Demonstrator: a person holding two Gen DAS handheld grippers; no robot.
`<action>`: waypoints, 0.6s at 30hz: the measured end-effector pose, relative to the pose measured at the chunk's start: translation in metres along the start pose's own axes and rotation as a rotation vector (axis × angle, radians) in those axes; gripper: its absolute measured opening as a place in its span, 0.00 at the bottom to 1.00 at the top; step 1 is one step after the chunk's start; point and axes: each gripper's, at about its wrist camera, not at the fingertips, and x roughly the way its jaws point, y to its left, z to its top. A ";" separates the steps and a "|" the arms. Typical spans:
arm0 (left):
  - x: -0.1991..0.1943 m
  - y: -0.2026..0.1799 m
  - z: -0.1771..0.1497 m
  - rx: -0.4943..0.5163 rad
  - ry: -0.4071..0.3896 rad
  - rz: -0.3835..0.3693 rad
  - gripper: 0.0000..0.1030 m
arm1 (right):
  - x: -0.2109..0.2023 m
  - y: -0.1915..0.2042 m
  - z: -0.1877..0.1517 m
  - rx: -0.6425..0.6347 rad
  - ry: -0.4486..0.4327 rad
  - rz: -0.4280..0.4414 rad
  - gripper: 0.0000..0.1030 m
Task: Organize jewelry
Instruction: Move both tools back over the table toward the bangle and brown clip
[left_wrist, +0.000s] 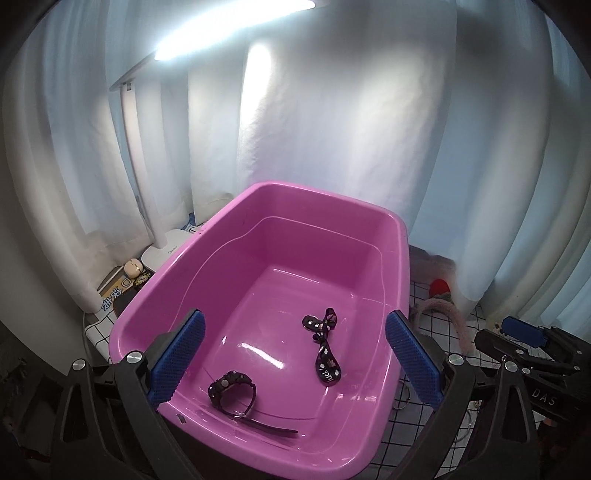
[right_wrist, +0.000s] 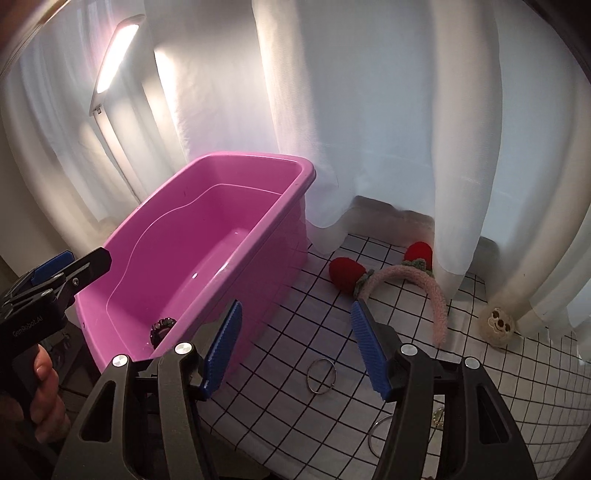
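**Two pieces in the pink tub, rings and headband on the checked cloth**

The left gripper (left_wrist: 295, 354) hangs over the near end of the glossy pink plastic tub (left_wrist: 155, 295), its blue ribbed pads spread wide with nothing between them. On the tub floor lie a black wristwatch with a chunky round case (left_wrist: 232, 393), near the front wall, and a black printed fabric band with small white motifs (left_wrist: 325, 347), further in and apart from the watch.

The right gripper (right_wrist: 295, 343) is held above the white cloth with a black grid pattern (right_wrist: 498, 387), just right of the tub, jaws parted and empty. Below and between its fingers lies a thin silver metal ring (right_wrist: 321, 376) flat on the cloth; a second thin ring (right_wrist: 376, 428) lies nearer the camera, partly hidden by the right finger. Beyond them rests a fluffy pink headband with two red knitted strawberries (right_wrist: 436, 299), one end touching the white curtain (right_wrist: 369, 110). A small cream fuzzy ball with a face (right_wrist: 496, 325) sits at the curtain's foot, well right of the headband. A white desk lamp (left_wrist: 162, 184) stands lit behind the tub's left side
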 end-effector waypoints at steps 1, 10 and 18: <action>-0.001 -0.006 -0.002 0.011 0.001 -0.005 0.93 | -0.007 -0.006 -0.005 0.005 -0.005 -0.013 0.58; -0.015 -0.059 -0.013 0.078 0.000 -0.085 0.93 | -0.047 -0.063 -0.051 0.097 -0.009 -0.117 0.59; -0.022 -0.110 -0.024 0.152 0.002 -0.167 0.93 | -0.074 -0.112 -0.079 0.202 -0.023 -0.181 0.60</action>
